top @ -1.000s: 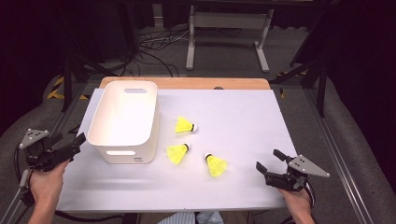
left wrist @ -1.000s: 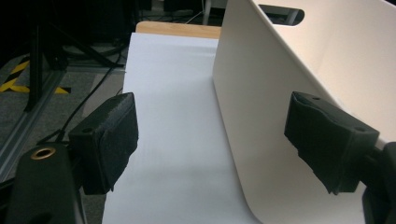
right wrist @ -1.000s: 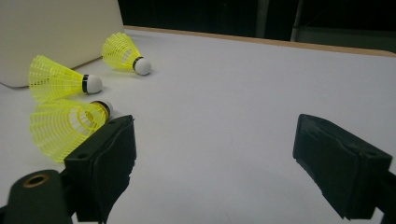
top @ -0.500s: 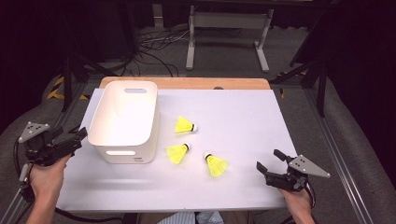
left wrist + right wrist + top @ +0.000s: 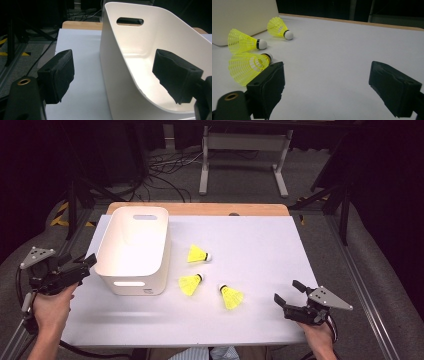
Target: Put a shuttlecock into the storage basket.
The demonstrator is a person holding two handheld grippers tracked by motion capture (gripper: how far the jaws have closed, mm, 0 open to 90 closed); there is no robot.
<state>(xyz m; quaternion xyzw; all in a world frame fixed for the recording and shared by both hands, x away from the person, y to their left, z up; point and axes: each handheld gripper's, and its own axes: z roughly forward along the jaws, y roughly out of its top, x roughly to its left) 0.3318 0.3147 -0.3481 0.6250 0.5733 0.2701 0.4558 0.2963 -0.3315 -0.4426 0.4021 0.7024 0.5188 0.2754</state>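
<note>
Work surface: a pale lavender-white sheet (image 5: 250, 245) covers a wooden table (image 5: 200, 209); the wood shows as a strip along the far edge. The sheet is matt, with soft shadows under the objects.

White plastic bin (image 5: 134, 249) stands upright on the left half of the sheet, a slot handle in its far wall and another in its near wall. Inside is bare as far as the high view and left gripper view show.

Three yellow shuttlecocks lie on their sides just right of the bin, apart from one another: far shuttlecock (image 5: 198, 254), cork to the right; middle shuttlecock (image 5: 190, 284), close to the bin's near right corner; near shuttlecock (image 5: 231, 296), skirt toward the near edge.

Left gripper (image 5: 82, 266) is held at the left edge of the sheet, just beside the bin's left wall, jaws spread wide and holding nothing. In its own view the bin wall stands between the jaws, one jaw outside, the other over the interior; contact cannot be told.

Right gripper (image 5: 287, 292) is low over the near right part of the sheet, jaws released, right of the near shuttlecock and apart from it.

Room: dark. Grey floor with black cables (image 5: 165, 170) beyond the table, a grey metal stand (image 5: 245, 155) at the far centre, yellow-black floor tape (image 5: 62, 215) at far left.
</note>
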